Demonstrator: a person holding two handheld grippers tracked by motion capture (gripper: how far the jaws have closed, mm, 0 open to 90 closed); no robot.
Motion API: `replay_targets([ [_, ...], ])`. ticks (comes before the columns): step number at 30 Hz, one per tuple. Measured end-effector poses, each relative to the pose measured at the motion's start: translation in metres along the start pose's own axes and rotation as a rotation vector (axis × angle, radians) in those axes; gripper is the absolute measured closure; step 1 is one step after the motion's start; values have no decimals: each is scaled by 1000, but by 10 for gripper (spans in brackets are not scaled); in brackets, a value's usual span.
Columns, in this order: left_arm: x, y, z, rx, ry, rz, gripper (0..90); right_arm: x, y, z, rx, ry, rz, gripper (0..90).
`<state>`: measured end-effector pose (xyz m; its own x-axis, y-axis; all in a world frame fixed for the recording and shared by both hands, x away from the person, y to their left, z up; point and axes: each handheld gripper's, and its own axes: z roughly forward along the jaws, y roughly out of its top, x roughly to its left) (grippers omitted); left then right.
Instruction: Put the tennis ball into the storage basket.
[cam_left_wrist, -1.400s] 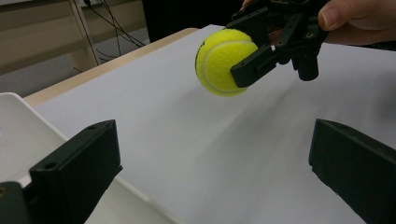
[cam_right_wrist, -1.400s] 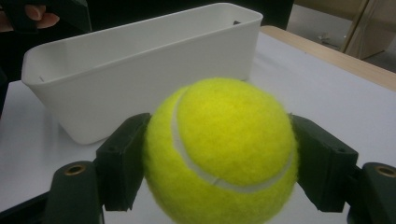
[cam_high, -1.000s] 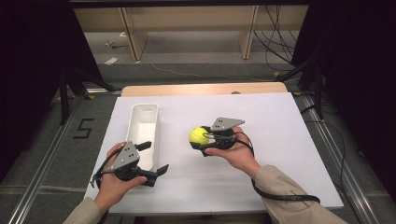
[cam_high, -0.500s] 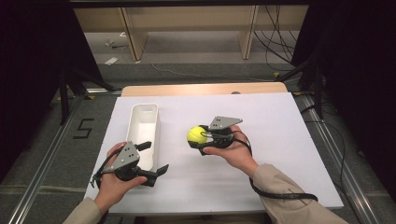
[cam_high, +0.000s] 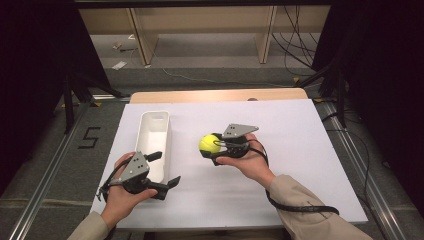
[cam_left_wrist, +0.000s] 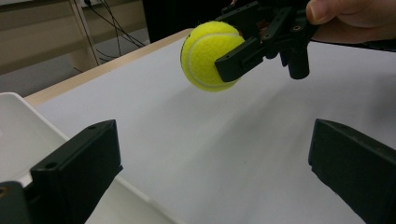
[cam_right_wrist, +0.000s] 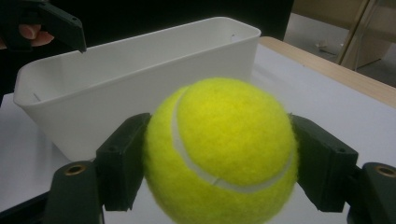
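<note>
While the left gripper (cam_high: 162, 170) is waiting with jaws apart beside the white bin (cam_high: 154, 140), the right gripper (cam_high: 214, 148) is holding the tennis ball (cam_high: 209, 144) clamped above the table (cam_high: 300, 150), apparently carrying it binward, needing a leftward move and release.

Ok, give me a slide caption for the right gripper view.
Right tool clamps a yellow tennis ball in front of a long white bin on the white table.
</note>
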<state>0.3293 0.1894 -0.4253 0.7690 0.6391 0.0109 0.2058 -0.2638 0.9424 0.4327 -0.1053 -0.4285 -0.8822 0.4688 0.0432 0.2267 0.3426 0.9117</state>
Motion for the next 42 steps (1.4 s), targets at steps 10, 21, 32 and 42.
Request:
replay_targets([
  [10, 0, 0, 0, 0, 0, -1, 19, 0, 2, 2, -8, -1, -1, 271],
  [21, 0, 0, 0, 0, 0, -2, 19, 0, 5, 4, -11, -1, -2, 272],
  [32, 0, 0, 0, -1, 0, -2, 20, 0, 7, 7, -15, 0, -5, 271],
  [42, 0, 0, 0, 0, -1, 0, 20, -1, 9, 8, -20, -5, 0, 272],
])
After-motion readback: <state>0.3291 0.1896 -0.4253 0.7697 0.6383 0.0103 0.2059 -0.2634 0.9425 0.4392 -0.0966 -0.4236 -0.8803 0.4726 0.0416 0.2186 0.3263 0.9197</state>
